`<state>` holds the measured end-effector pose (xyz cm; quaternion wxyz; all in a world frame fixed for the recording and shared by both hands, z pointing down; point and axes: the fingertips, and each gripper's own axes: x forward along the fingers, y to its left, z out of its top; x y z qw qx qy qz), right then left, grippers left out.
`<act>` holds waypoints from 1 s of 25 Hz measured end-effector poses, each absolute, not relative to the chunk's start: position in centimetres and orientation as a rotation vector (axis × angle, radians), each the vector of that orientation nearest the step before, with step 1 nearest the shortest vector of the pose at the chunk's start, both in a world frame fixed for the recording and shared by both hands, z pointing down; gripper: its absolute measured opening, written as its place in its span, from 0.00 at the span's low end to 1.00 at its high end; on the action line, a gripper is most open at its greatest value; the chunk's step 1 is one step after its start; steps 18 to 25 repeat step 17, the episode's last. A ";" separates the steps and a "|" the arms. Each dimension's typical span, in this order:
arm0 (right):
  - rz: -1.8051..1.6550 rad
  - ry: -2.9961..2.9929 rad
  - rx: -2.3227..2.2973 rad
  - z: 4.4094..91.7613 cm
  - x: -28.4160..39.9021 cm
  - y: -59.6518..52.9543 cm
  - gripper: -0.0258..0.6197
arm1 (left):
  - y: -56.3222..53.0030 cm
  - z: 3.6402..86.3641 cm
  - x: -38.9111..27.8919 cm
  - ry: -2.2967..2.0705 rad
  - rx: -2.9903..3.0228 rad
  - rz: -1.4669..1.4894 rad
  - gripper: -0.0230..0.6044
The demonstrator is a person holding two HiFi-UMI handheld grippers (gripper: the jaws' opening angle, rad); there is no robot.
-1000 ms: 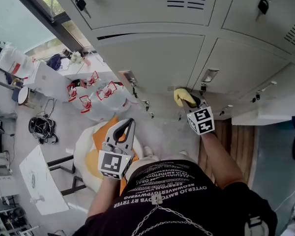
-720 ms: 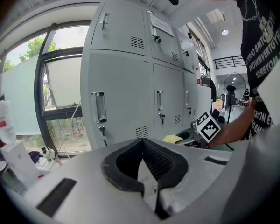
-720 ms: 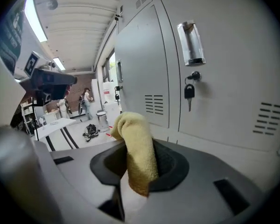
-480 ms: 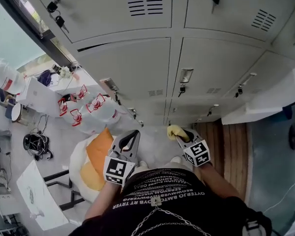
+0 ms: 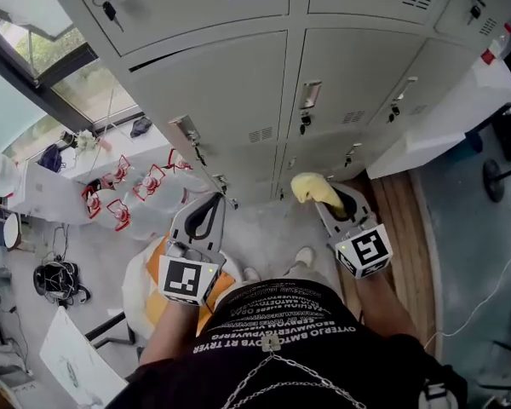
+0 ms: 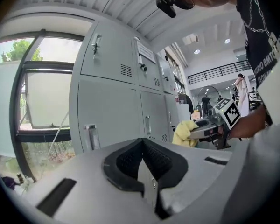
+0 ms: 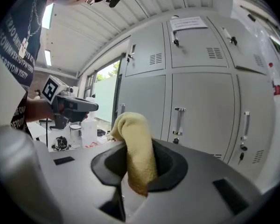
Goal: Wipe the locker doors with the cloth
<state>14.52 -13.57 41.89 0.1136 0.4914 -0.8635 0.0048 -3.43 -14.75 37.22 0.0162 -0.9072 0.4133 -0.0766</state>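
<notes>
Grey metal locker doors (image 5: 213,83) fill the upper part of the head view. The yellow cloth (image 5: 310,187) is pinched in my right gripper (image 5: 334,204), which is shut on it and held a short way off the lower doors. In the right gripper view the cloth (image 7: 135,146) stands up between the jaws, with the doors (image 7: 200,106) beyond. My left gripper (image 5: 211,201) is shut and holds nothing, pointing at the lower doors (image 6: 107,111). Its own view shows the closed jaws (image 6: 142,148) and, to the right, the cloth (image 6: 184,133).
Clear bags with red print (image 5: 119,186) and an orange-and-white bag (image 5: 145,279) lie on the floor at left, near a coil of cables (image 5: 55,279). A white bench (image 5: 443,118) juts out at right above a wooden floor strip (image 5: 404,228). Windows (image 5: 34,58) are at left.
My right gripper has drawn the cloth back from the lower locker doors toward my body. The left gripper stays shut near my waist. The head view has swung.
</notes>
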 end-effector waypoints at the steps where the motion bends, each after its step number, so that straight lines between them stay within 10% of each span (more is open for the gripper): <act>1: -0.004 -2.527 1.453 41.2 14.0 -13.2 0.16 | -14.4 37.0 -4.2 1.274 -2.821 -0.229 0.05; 25: -0.030 -2.485 1.549 36.8 11.6 -3.8 0.16 | -4.5 36.4 -1.7 0.766 -3.057 -0.041 0.04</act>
